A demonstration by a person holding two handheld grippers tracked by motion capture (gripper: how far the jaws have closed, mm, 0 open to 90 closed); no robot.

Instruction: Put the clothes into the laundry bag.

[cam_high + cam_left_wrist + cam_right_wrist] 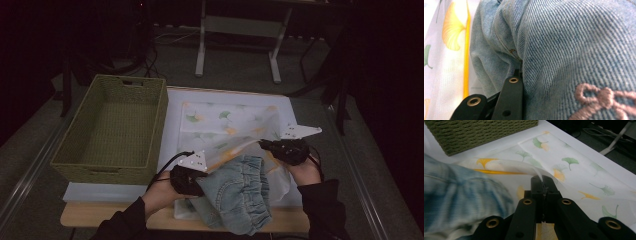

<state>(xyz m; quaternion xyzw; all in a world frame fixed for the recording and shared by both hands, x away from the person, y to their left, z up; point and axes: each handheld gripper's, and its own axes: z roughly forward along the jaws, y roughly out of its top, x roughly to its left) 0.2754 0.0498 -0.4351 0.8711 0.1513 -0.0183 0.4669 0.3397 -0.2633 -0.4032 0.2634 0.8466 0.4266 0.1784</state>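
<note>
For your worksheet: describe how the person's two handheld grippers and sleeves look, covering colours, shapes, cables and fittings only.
Each hand carries a black two-jaw gripper, left and right, topped by a pale grey three-cornered plate dotted with small holes. A black cable loops from each. In the gripper views the flat black jaws show brass-coloured ringed screw holes. The person wears dark long sleeves down to the wrists.

you had a green woven basket (pixel 114 131) sitting on the left part of the white table (pixel 176 95), its inside bare. beyond the table's far edge you could see a metal stand (pixel 239 30) on the grey floor (pixel 240 75).
</note>
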